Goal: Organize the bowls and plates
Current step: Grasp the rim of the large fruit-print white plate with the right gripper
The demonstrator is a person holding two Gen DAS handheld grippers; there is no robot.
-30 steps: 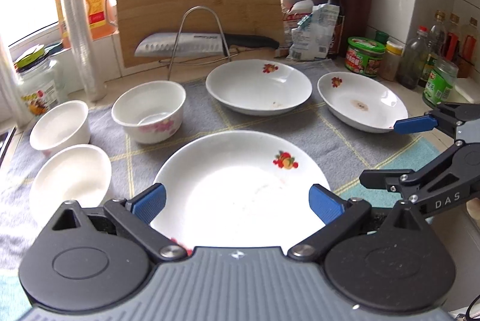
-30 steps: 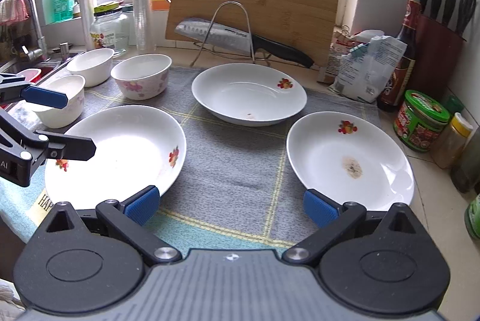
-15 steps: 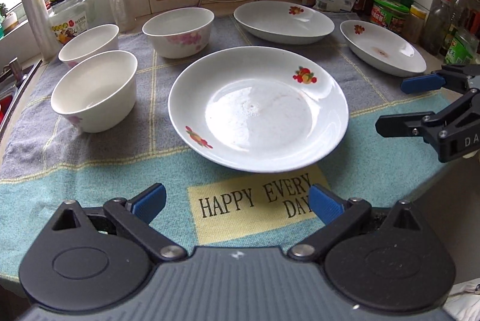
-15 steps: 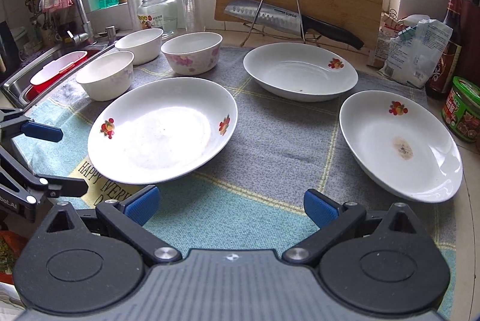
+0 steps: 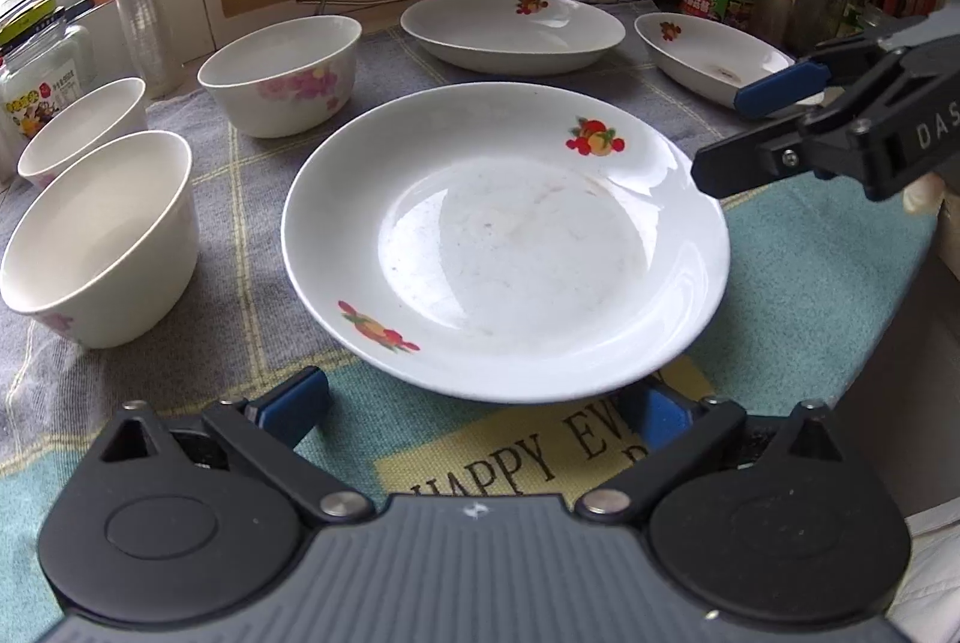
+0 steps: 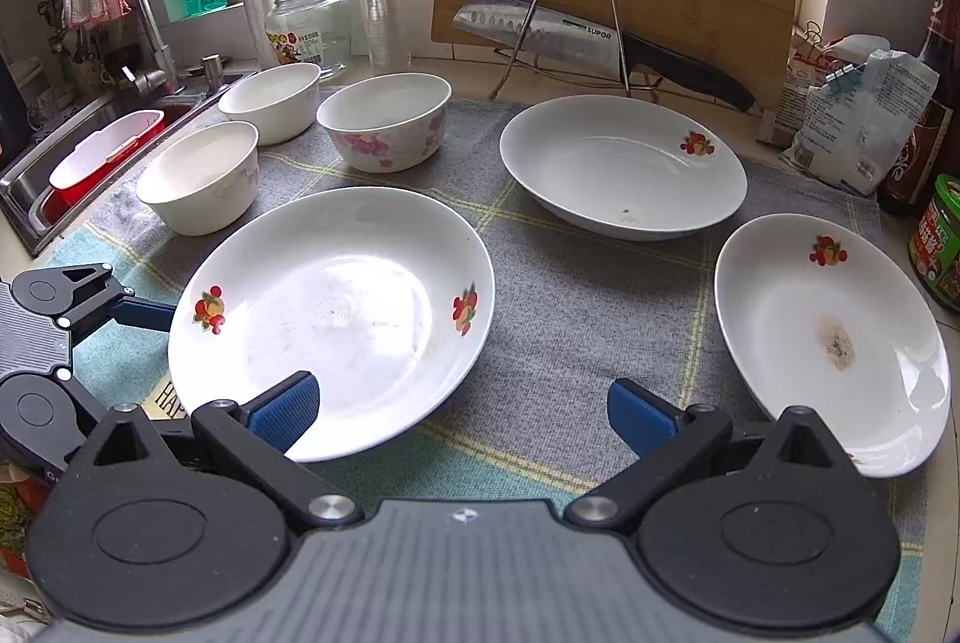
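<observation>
- Left wrist view: the left gripper point(image 5: 474, 406) has its jaws spread wide with nothing pinched. The near plate point(image 5: 504, 241) sits right ahead of them, its front rim hanging just over the right-hand pad. It's glazed white ceramic, shallow and round, with little fruit prints, resting on a woven mat point(image 5: 810, 283). Off beyond the left jaw are three bowls; the closest bowl point(image 5: 102, 235) is plain white and deep-walled. The right gripper point(image 5: 774, 126) pokes in from the right, jaws parted, hovering by the plate's far-right edge.
- Right wrist view: the right gripper point(image 6: 462, 412) is also wide open and empty. The same near plate point(image 6: 330, 319) lies ahead of its left jaw, and a stained plate point(image 6: 828, 337) lies beyond the right jaw. A third plate point(image 6: 624, 163) sits further out between them.
- Handling guess: these are stiff, fairly heavy, slick and chip-prone. I'd pinch the thin rim where it lifts off the cloth, squeeze firmly, and set it down gently when stacking.
</observation>
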